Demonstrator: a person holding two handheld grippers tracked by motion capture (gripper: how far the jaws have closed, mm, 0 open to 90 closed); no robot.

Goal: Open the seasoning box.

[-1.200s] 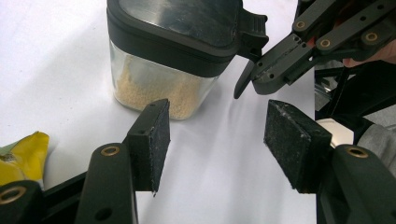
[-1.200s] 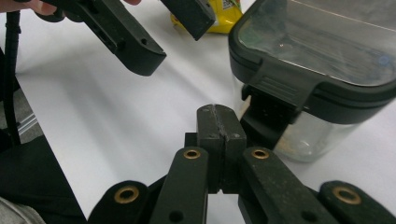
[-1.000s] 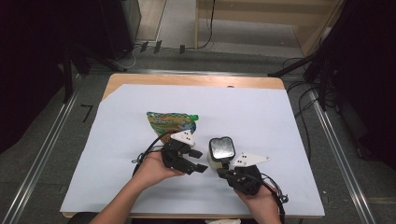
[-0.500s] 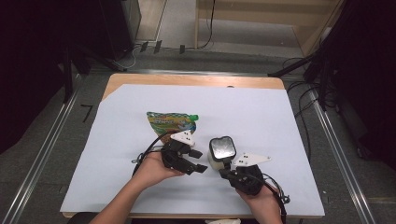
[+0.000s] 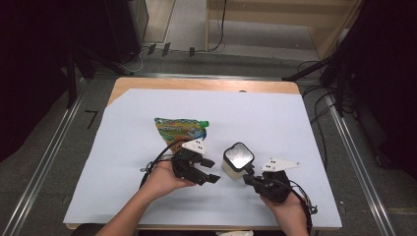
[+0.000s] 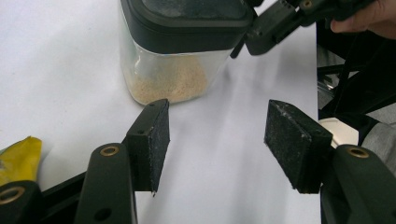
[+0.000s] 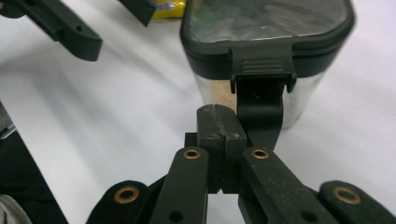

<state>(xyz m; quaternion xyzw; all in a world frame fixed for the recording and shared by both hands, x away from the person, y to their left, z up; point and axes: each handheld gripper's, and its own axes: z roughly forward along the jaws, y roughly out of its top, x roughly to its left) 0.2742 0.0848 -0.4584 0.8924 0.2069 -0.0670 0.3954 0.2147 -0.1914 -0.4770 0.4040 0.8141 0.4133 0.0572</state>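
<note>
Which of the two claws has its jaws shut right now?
The right claw, at the clasp of the lidded jar, has its pads pressed together. The left claw stands open with nothing between its pads.

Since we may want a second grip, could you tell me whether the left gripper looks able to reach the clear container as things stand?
Probably yes. The left gripper is open, with bare white sheet between it and the container just ahead. The shut right gripper sits at the lid's latch, on another side.
</note>
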